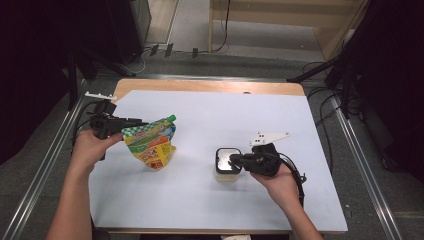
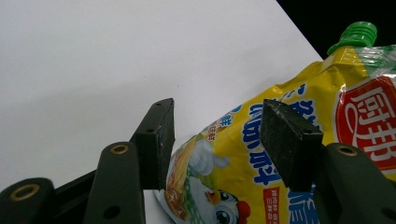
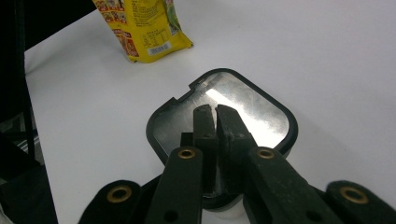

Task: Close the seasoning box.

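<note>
Pictured from above: white table sheet (image 1: pixel 210 210), with a yellow, green-capped foil seasoning pouch (image 1: pixel 150 142) at left and a small pale jar with a black-rimmed, mirror-topped square lid (image 1: pixel 227 161) right of centre, well apart from each other.

Left gripper (image 1: pixel 131 123), held at the table's left edge, closed on the pouch's upper part and holding it tilted, green cap (image 1: pixel 171 118) pointing up and to the far right. Seen from the left gripper view: pouch (image 2: pixel 261 168) between the two black pads, left pad (image 2: pixel 159 140) at the pouch's edge, right pad (image 2: pixel 289 142) against its printed face, jaws at a middling spread with the pouch filling the gap.

Right gripper (image 1: pixel 234 160), reaching in from the right, tips over the jar lid. Seen from the right gripper view: fingers (image 3: pixel 205 135) drawn nearly together, a thin slit between them, nothing held, poised above the middle of the shiny lid (image 3: pixel 252 100); contact with the lid impossible to tell. Pouch base (image 3: pixel 144 37) beyond, at far left.
</note>
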A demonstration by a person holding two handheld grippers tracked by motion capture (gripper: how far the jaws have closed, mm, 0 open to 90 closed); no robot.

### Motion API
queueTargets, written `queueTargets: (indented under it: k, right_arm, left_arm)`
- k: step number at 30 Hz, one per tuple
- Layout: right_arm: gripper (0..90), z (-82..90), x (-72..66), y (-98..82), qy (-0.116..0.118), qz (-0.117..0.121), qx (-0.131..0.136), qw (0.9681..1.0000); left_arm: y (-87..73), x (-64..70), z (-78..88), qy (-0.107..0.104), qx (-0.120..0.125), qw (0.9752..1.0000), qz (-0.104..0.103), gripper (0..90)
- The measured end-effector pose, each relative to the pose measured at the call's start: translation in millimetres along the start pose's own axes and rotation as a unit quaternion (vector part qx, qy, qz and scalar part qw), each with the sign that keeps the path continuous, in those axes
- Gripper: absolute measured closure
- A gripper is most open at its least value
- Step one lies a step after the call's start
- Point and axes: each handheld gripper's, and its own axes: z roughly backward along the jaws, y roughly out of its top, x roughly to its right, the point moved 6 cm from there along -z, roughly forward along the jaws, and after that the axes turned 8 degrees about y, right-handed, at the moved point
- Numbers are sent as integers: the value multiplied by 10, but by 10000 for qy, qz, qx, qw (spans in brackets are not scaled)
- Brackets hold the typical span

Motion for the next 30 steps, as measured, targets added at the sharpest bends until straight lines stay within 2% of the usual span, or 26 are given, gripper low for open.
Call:
queueTargets:
  k: [5,10,14,24,30]
  right_arm:
    - [805,75,49,24,-80,22,142,9999]
    - [698,179,132,49,-222,51,329,9992]
    - [651,253,200,49,-302,-53,420,9986]
    - [515,385,352,26,-488,-81,541,9973]
    - [474,467,472,-16,-644,-64,582,9962]
  left_arm:
    - [-3,-3,-3,2,0,10000,16,461]
    - [-3,-4,-1,11,5,10000,4,461]
    - [-4,0,-5,14,10,10000,-9,460]
    - [-9,1,-10,11,-2,10000,-7,454]
    - [-10,-4,-10,24,-3,10000,-3,453]
